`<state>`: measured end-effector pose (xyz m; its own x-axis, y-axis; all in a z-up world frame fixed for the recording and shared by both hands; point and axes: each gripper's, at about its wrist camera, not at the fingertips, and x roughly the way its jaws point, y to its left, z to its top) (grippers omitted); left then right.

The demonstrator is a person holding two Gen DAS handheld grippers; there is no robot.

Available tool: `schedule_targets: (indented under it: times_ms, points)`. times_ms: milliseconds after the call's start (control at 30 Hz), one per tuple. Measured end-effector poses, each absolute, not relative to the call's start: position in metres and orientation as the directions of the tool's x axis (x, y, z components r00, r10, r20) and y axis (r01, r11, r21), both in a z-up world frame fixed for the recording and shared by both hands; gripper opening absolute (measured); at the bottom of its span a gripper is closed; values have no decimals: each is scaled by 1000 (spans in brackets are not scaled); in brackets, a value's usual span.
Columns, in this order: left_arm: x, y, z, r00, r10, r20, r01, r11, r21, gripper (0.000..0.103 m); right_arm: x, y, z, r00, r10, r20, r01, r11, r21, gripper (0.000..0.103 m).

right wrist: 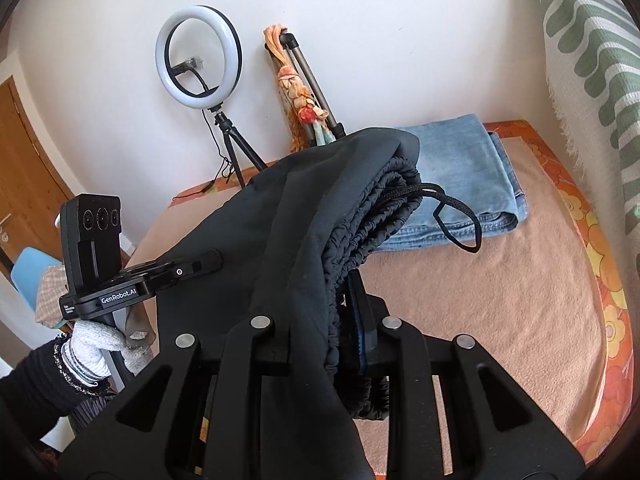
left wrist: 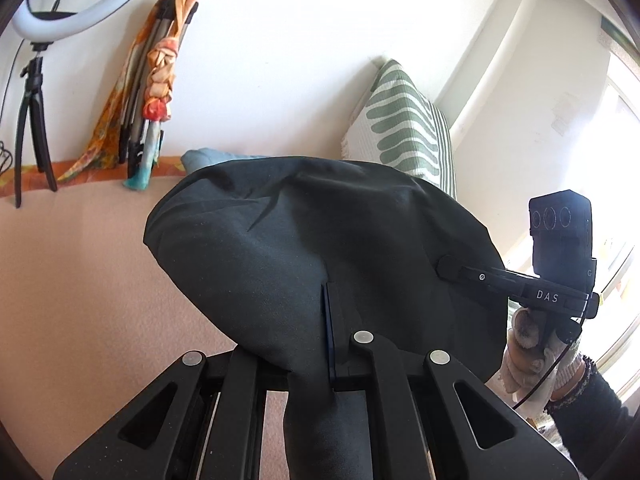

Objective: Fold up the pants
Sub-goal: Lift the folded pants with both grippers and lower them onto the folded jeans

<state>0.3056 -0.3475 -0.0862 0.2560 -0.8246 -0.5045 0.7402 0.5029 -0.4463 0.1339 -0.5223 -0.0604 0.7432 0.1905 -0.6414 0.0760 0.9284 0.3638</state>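
Left wrist view, read from left to right: a ring light [left wrist: 60,8] on a black tripod [left wrist: 34,120] stands against the white wall, then a bundle of orange patterned cloth [left wrist: 156,80] tied round folded stand legs, then the dark pants [left wrist: 320,248] filling the middle, a green-and-white leaf-print pillow [left wrist: 404,128], and at the far right the right gripper [left wrist: 448,266] with "DAS" printed in white on its body, held by the gloved right hand [left wrist: 528,348]. Its fingers are pressed onto the far edge of the pants. The left gripper [left wrist: 332,320] has its fingers drawn narrow on a pinch of the same dark fabric, which hangs down between them.

Right wrist view shows what the other cannot — a wooden door [right wrist: 28,160] at the left edge, a pale blue chair [right wrist: 30,268], and the left gripper [right wrist: 208,260] bearing "GenRobot.AI" plus smaller lettering too fine to read, gripped by the gloved left hand [right wrist: 96,348]. Further right, the gathered elastic waistband [right wrist: 372,216] and black drawstring [right wrist: 452,216] of the pants are exposed, clamped in the right gripper [right wrist: 352,300]. Behind lie folded blue jeans [right wrist: 460,176].

Both grippers hold the pants lifted above a peach blanket [right wrist: 500,300] — bordered in orange floral print [right wrist: 600,248].
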Motion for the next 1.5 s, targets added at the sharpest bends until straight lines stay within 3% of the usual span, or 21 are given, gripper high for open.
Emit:
schedule_targets:
  times_ms: [233, 533, 900, 1100, 1200, 1267, 1333, 1367, 1500]
  points:
    - [344, -390, -52, 288, -835, -470, 784, 487, -385, 6, 165, -555, -28, 788, 110, -605, 107, 944, 312, 21]
    - [410, -448, -46, 317, -827, -464, 794, 499, -347, 6, 232, -611, -15, 810, 50, -584, 132, 955, 265, 21]
    - [466, -495, -92, 318, -797, -513, 762, 537, -361, 6, 313, -667, -68, 768, 48, -639, 154, 954, 257, 21]
    - [475, -512, -129, 312, -731, -606, 739, 588, -329, 6, 337, -684, -109, 693, 61, -719, 172, 954, 247, 21]
    - [479, -514, -137, 334, -673, -661, 706, 643, -298, 13, 344, -690, -125, 648, -3, -761, 238, 951, 199, 23]
    - [478, -512, -137, 334, -668, -665, 697, 650, -302, 14, 344, -695, -130, 624, -66, -779, 289, 945, 151, 32]
    - [475, -509, -137, 362, -651, -667, 695, 665, -272, 27, 338, -698, -131, 620, -91, -779, 318, 937, 144, 47]
    - [474, -508, -136, 369, -648, -666, 697, 667, -263, 34, 335, -698, -129, 620, -103, -778, 324, 936, 135, 49]
    - [474, -501, -132, 381, -648, -660, 689, 674, -265, 47, 323, -693, -119, 629, -149, -763, 349, 931, 106, 62]
